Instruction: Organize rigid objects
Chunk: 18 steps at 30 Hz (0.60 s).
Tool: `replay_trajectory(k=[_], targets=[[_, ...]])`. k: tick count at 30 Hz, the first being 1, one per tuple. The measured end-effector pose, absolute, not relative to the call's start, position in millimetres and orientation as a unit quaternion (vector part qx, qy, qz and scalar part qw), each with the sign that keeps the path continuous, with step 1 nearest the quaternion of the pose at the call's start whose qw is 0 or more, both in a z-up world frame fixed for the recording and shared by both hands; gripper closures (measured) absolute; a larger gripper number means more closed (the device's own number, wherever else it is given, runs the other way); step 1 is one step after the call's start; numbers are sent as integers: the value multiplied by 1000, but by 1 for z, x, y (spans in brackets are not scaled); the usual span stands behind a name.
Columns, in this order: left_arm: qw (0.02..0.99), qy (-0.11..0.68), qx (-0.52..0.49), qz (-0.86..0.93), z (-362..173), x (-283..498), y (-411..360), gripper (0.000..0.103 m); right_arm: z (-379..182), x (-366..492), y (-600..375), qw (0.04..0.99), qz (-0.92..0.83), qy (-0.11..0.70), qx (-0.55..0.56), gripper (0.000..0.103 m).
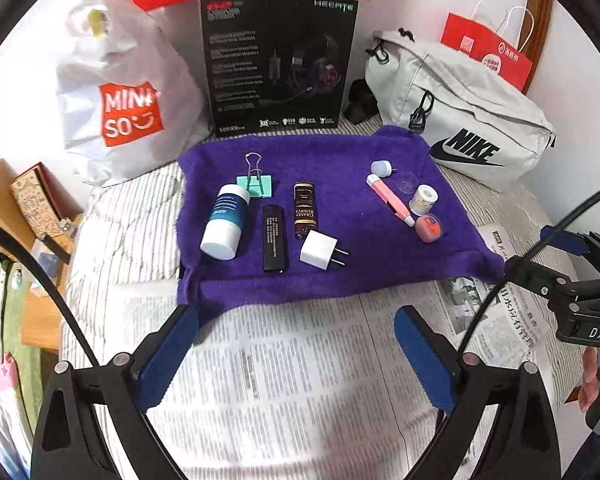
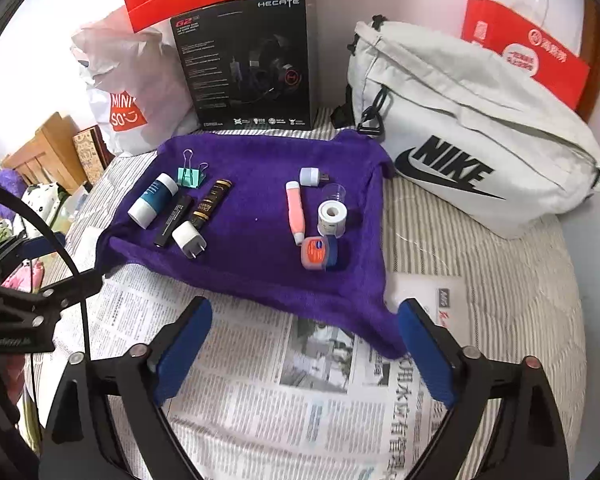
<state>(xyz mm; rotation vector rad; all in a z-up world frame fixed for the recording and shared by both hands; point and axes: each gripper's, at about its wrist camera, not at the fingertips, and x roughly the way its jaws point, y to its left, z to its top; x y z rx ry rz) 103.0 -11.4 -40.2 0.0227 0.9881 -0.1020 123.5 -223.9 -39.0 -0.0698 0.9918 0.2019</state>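
rigid objects lie in two clusters on a purple towel (image 1: 320, 216) spread over a bed with newspaper (image 1: 292, 368) in front. in the left cluster, from the left: a bottle (image 1: 225, 222) lying flat, a binder clip (image 1: 256, 184) just behind its top, a black lighter (image 1: 274, 238), a brown lighter (image 1: 305, 210), and a white plug (image 1: 319, 250) near the brown lighter's near end. well apart to the right: a pink pen (image 1: 389, 199), a small usb light (image 1: 382, 168) behind it, a clear cap (image 1: 406, 182), a tape roll (image 1: 423, 199) and a pink jar (image 1: 429, 229) nearest the towel's right edge.

the left hand-held gripper (image 1: 296, 350) hovers over the newspaper with jaws apart and nothing between them; the right hand-held gripper (image 2: 304, 344) does the same on its side.

likely risks from here: the bottle and pen are round and lie on soft, sagging bedding, so a nudge could roll them. the left items sit close together, so a wide approach to one lighter could knock its neighbour or the plug. the clear cap is hard to see and easy to crush or flick. the plush towel may drag if a finger snags it.
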Motion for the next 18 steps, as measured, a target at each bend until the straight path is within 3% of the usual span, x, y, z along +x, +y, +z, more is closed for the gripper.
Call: replay_trajectory(k=[3,18], targets=[[883,467,4,-47,-31,88,-13,1,-34,112,-222,875,80,476,-43,0],[895,444,-17,-32,-6,47,-20,1,2,66,-230,889,66,452,-29,0]])
